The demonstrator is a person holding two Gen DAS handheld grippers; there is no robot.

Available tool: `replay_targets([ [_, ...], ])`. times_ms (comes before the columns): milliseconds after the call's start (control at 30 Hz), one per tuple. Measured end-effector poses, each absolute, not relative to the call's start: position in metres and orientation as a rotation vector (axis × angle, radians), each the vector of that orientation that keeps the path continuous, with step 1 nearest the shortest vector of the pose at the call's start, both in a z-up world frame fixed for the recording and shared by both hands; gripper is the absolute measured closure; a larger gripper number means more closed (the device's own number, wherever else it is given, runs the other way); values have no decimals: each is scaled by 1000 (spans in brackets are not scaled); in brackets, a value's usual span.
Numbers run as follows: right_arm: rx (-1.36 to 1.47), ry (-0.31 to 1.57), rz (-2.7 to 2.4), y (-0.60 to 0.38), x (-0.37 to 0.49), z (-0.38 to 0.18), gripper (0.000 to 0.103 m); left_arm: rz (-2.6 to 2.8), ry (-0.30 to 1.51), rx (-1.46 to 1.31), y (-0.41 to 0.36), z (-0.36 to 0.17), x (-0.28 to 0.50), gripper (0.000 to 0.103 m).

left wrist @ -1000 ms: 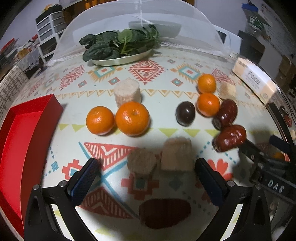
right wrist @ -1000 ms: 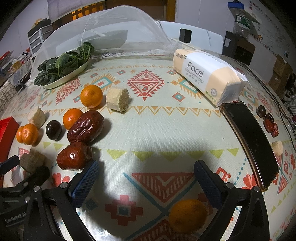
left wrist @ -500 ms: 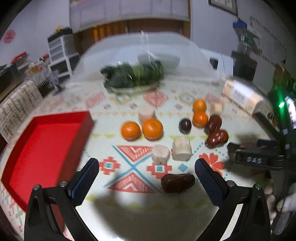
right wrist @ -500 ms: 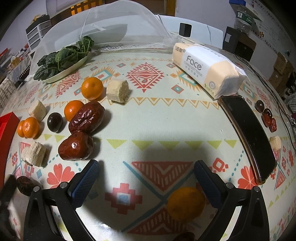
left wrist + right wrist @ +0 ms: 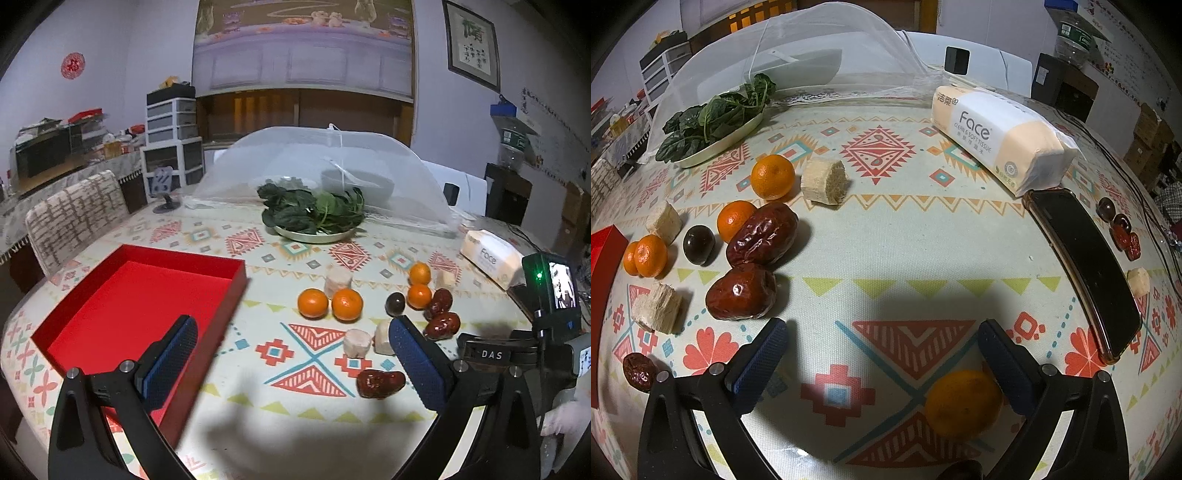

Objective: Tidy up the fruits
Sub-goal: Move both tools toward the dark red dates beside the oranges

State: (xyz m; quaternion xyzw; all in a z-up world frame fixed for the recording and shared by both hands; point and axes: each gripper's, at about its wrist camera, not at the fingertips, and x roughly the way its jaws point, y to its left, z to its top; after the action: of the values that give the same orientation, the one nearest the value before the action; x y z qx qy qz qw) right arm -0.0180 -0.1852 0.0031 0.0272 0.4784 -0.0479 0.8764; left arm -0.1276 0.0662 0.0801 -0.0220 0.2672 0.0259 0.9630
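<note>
So, compared with a second ago my left gripper (image 5: 291, 354) has pulled way up and back from the fruit. Back then it sat low over the two pale chunks; now I see the whole red tray (image 5: 140, 295) and the room behind it. The fingers are spread wide with nothing between them, held high above the tablecloth (image 5: 258, 406), left finger over the tray's near corner.

Using the red tray as the anchor: two oranges (image 5: 330, 303) sit just to its right, a pale chunk (image 5: 338, 277) behind them, then a dark plum (image 5: 395, 304) and two more oranges (image 5: 419, 285) farther right. The red dates (image 5: 439, 314) are farthest from the tray, one more date (image 5: 380, 383) lying nearer me.

My right gripper (image 5: 882, 363) has barely shifted: low over the cloth, jaws apart, empty, with an orange (image 5: 962, 404) by its right finger, touching or not I can't tell.
</note>
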Motion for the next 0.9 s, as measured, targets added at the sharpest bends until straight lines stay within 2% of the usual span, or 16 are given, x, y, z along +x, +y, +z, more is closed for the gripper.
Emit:
replay_targets([
  [433,44,1009,-86,-185,-17,4,1,127,381,-61,106,131,-153,0],
  [500,30,978,-101,-189,-23,14,16,146,345,-55,118,143,-159,0],
  [533,51,924,-97,-193,-33,27,17,153,330,-51,123,147,-161,0],
  [633,91,781,-38,-197,-57,61,16,138,324,-51,132,151,-161,0],
  [700,66,708,21,-191,-70,75,9,107,365,-62,132,143,-155,0],
  [900,-111,729,-27,-153,-81,69,9,36,460,-64,117,115,-145,0],
])
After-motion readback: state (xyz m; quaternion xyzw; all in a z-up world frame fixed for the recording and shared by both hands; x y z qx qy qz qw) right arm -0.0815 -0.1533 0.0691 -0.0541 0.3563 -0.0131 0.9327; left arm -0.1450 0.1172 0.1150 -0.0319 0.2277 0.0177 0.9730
